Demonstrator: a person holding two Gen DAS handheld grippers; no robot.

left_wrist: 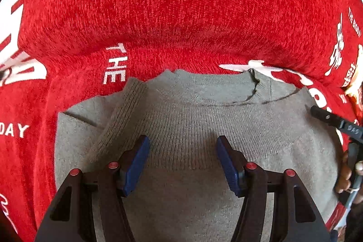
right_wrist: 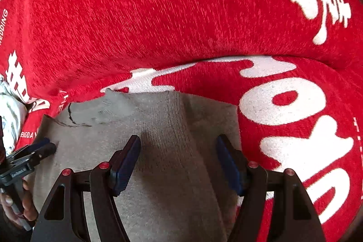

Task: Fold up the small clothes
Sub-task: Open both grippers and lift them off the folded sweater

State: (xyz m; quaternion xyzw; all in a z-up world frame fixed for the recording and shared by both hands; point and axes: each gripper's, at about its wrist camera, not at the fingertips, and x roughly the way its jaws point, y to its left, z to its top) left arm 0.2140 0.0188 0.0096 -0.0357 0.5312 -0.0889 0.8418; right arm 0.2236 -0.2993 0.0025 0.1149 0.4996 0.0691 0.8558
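A small grey knit sweater (left_wrist: 192,124) lies flat on a red blanket (left_wrist: 181,3), neckline at the far side, with one sleeve (left_wrist: 122,115) folded across its left part. My left gripper (left_wrist: 182,144) is open just above the sweater's chest, holding nothing. In the right wrist view the sweater (right_wrist: 102,151) fills the lower middle, with a folded sleeve (right_wrist: 172,128) running between the jaws. My right gripper (right_wrist: 178,142) is open over that sleeve, holding nothing. Each gripper shows at the edge of the other's view: the right one (left_wrist: 317,113), the left one (right_wrist: 45,146).
The red blanket with white lettering (right_wrist: 283,101) covers the whole surface and rises in a fold behind the sweater. A pale crumpled cloth (right_wrist: 9,110) lies at the left edge of the right wrist view. A hand (left_wrist: 347,171) grips the right handle.
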